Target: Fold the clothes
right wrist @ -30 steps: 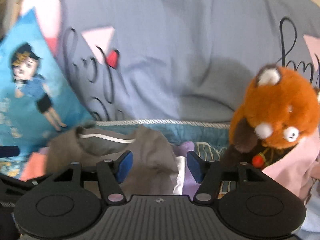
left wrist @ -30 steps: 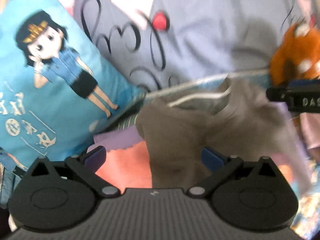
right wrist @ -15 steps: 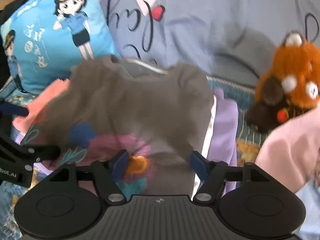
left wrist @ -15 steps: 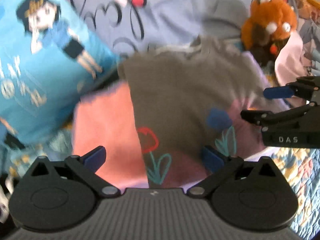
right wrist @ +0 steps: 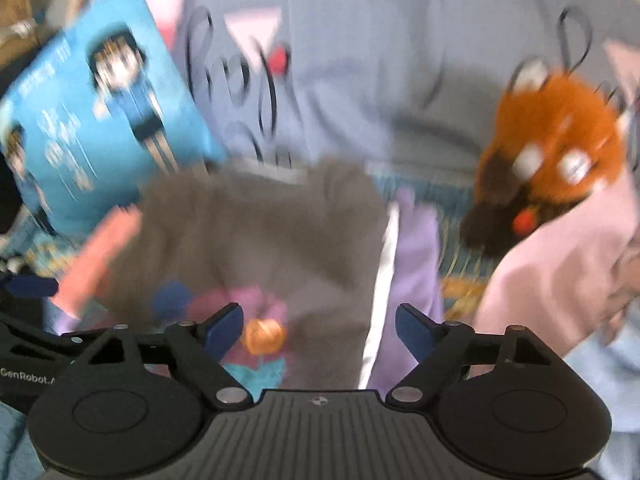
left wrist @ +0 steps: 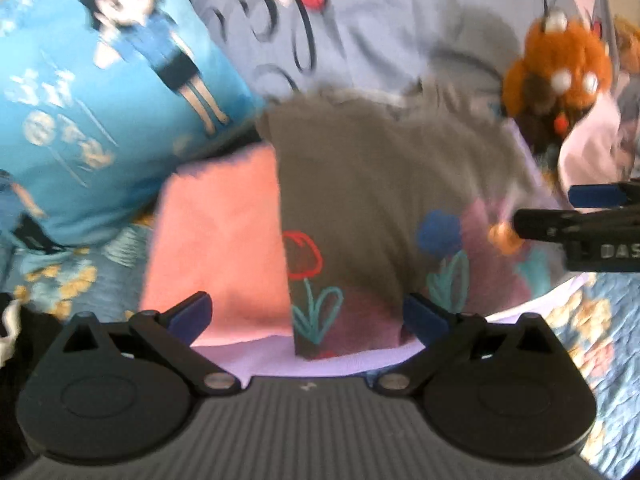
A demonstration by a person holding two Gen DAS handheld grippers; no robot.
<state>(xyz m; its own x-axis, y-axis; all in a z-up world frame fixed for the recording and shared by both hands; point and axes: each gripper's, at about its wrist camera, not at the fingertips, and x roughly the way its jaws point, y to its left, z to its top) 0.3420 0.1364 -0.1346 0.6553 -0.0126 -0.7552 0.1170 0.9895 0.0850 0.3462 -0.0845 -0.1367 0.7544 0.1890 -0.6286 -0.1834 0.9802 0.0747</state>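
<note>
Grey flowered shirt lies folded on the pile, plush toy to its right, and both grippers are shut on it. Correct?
Not quite: in both wrist views the left gripper and right gripper are open, holding nothing. The shirt and plush are as stated.

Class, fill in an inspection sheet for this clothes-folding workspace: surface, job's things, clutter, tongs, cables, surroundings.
Surface: patterned blue quilt, mostly covered.
Job's things: grey flower-print garment lying flat on a lilac garment; coral garment beside it.
Clutter: orange plush toy; pale pink cloth under it.
Tongs: left tongs open, holding nothing; right tongs open, holding nothing.
Cables: nothing seen.
Surroundings: blue cartoon pillow; grey-blue scripted bedding behind. Both views are motion-blurred.
</note>
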